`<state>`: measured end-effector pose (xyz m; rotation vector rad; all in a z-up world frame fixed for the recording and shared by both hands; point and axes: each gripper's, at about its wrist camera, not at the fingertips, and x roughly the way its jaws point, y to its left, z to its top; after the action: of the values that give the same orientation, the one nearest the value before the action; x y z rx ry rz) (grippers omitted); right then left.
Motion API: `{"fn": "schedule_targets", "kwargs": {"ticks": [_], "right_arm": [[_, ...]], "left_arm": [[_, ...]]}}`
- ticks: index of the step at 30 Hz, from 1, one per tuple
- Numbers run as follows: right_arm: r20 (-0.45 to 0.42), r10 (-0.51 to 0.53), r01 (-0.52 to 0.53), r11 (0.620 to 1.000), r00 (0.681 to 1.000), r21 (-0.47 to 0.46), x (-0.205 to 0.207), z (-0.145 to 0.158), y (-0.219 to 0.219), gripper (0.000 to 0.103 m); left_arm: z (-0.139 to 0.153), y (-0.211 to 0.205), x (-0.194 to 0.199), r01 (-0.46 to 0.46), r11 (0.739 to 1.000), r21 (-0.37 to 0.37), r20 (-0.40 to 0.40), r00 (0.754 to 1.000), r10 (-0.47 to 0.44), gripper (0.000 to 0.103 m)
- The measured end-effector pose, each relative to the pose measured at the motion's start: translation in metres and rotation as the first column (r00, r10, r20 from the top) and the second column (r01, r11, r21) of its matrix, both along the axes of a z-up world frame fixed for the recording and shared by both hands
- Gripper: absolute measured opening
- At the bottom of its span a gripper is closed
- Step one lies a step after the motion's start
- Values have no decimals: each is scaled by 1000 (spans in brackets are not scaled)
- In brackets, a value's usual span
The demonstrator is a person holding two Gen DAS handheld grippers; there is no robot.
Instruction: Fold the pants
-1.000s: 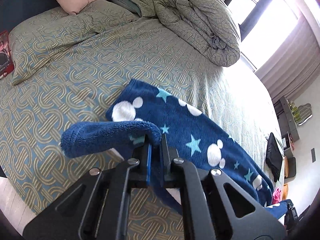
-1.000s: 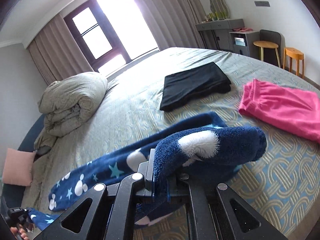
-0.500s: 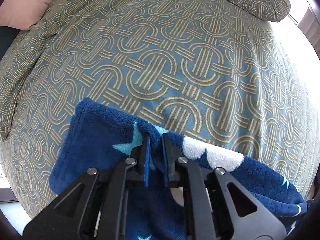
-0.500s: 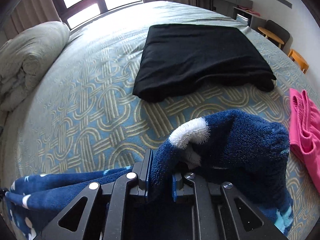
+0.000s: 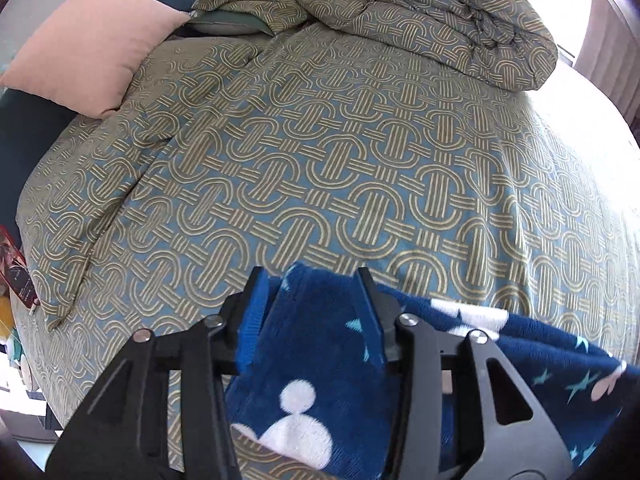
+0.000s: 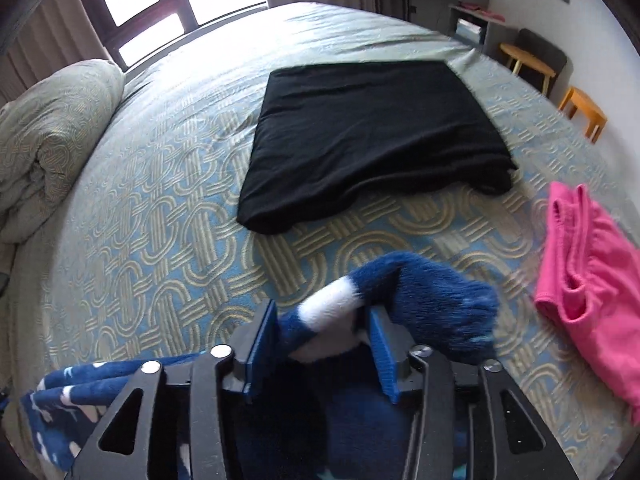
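Note:
The navy fleece pants (image 5: 320, 364) with white mouse heads and teal stars lie on the patterned bedspread (image 5: 320, 168). My left gripper (image 5: 312, 280) is open, its jaws wide apart, with the pants' edge lying loose between them. In the right wrist view my right gripper (image 6: 324, 316) is also open, and a bunched end of the pants (image 6: 424, 304) lies between and just beyond its blue pads. More of the pants show at lower left (image 6: 76, 392).
A folded black garment (image 6: 372, 136) lies ahead of the right gripper and a pink garment (image 6: 588, 280) to its right. A rolled duvet (image 5: 432, 12) and a pink pillow (image 5: 88, 44) sit at the head of the bed. Stools and a cabinet (image 6: 436, 0) stand by the wall.
Both grippers have opened and let go of the pants, which now lie on the bed. Both have lowered toward the bedspread since a second ago.

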<state>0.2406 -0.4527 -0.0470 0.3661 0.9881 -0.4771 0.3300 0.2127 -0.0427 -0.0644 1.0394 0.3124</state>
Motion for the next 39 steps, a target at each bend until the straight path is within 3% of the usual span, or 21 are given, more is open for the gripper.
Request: {"fn": "schedule_targets", "kwargs": {"ticks": [3,7,10,13,17,19,20,22,25,28,30,31,33,34,39], "right_arm": [[30,-2,5,996,1000,-89,-29,18,12,64],[22,139,-134,977,990,-167,-59,26,51,66],[-25,245,-244,940,969,-239,-79,14,86,71],[-93,338,-350,910,937,-223,-100,-15,109,72],[-194,245,-283,938,950,-201,-123,-60,92,72],[-135,180,-193,977,974,-93,-142,-65,68,74],[-108,138,-142,990,984,-25,-151,-63,56,76],[-70,64,-60,997,996,49,-170,-59,34,76],[-25,-4,5,999,1000,47,-191,-52,9,76],[5,-35,34,996,999,88,-200,-53,-11,76],[31,-49,44,988,998,147,-202,-55,-22,76],[45,-52,44,984,998,172,-202,-55,-26,76],[73,-50,34,977,996,211,-202,-57,-36,76],[85,-47,27,975,995,222,-200,-55,-43,76],[144,-31,-8,966,989,259,-198,-56,-52,76]], "left_arm": [[1,3,-31,31,999,-13,2,1000,-31,48],[-5,-12,-70,98,994,-46,2,995,-98,48],[-8,-40,-94,186,980,-66,8,983,-186,48],[-14,-78,-112,279,957,-75,11,960,-279,48],[-22,-130,-133,399,913,-79,-2,916,-401,48],[-22,-152,-148,443,890,-103,5,895,-445,48],[-23,-162,-157,475,870,-131,9,878,-478,48],[-25,-190,-179,570,799,-191,13,816,-578,48],[-27,-242,-214,728,645,-231,51,671,-739,48],[-33,-301,-244,847,488,-209,70,511,-857,48],[-39,-337,-255,890,420,-176,71,437,-897,48],[-42,-353,-258,903,398,-162,68,412,-908,48],[-49,-380,-255,918,366,-150,51,377,-925,48],[-53,-389,-252,918,368,-149,38,377,-926,48],[-60,-409,-240,886,406,-222,15,420,-907,55]]}}
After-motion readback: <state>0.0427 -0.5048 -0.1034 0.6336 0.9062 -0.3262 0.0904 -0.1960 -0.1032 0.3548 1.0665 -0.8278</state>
